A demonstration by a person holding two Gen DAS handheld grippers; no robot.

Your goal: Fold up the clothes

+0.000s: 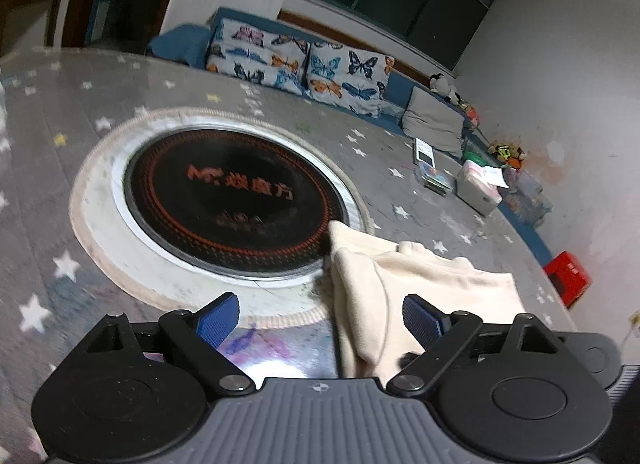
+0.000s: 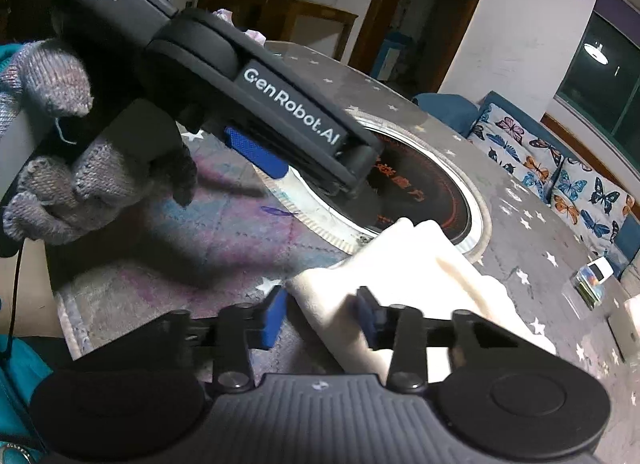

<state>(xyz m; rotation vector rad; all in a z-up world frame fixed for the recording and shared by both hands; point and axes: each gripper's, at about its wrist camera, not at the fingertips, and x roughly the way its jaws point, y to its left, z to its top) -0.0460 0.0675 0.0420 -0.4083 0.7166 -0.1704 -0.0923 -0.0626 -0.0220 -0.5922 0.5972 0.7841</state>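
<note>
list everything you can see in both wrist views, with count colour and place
garment: one, cream, on the table beside the burner
burner: one, black with red rings, set in the table's middle
table cover: one, grey with white stars, over the table
butterfly cushions: two, white with coloured butterflies, on the blue sofa behind
grey pillow: one, on the sofa's right end
red box: one, beyond the table's right edge
left gripper: black, blue pads, open beside the garment
right gripper: black, blue pads, a fold of the garment between them
gloved hand: grey knit, holding the left gripper
</note>
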